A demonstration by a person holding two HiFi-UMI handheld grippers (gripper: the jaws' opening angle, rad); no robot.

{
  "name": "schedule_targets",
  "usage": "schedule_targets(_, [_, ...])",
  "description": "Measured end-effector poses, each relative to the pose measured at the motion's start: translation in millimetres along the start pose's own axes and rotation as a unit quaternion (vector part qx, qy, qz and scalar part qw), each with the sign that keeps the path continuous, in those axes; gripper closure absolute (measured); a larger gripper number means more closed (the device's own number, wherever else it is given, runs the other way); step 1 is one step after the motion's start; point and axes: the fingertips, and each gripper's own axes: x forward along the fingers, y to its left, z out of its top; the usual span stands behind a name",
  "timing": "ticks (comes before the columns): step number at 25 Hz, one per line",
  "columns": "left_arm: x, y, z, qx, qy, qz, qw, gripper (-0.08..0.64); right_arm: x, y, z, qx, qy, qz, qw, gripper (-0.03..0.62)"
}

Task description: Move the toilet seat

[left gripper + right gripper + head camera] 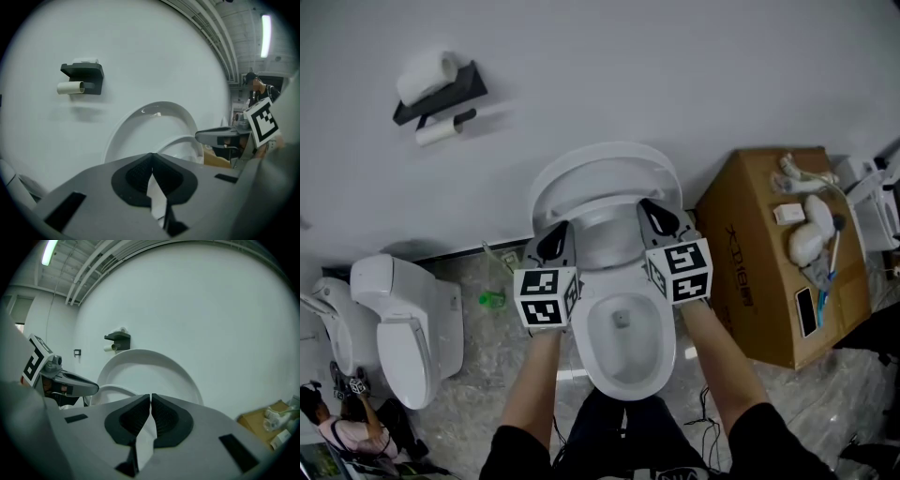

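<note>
In the head view, the white oval plastic toilet seat (605, 195) stands part-raised before its lid, with the left tongs (553, 242) and right tongs (661, 220) at its side rims.

The left gripper view shows those tongs pinched together, clamping nothing.

The right gripper view shows the same.

I judge the seat stiff, light, slick and hinged, so I'd push at its rims.

The toilet seat (581, 173) is gleaming smooth, glossy white — the cardboard box (750, 272) is looking matt brown, while the floor (487, 375) is shining like polished stone.

Two toilets (671, 343) (403, 328); two hand-held grippers (555, 234) (659, 214); one box (750, 272)
</note>
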Motion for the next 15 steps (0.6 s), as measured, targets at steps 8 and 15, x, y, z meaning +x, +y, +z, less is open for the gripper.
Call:
schedule_targets(8, [-4.9,-3.5,-1.9,0.007,0.002,-0.006,1.0,0.555,-7.2,1.4,-1.1,0.011,-0.003,0.002,1.0,0.574])
schedule_targets(15, [-17.6,-2.3,1.3,-0.002,-0.008,0.001,1.0,0.557,-23.8,4.3,-1.9,0.019,-0.011,0.005,1.0,0.584])
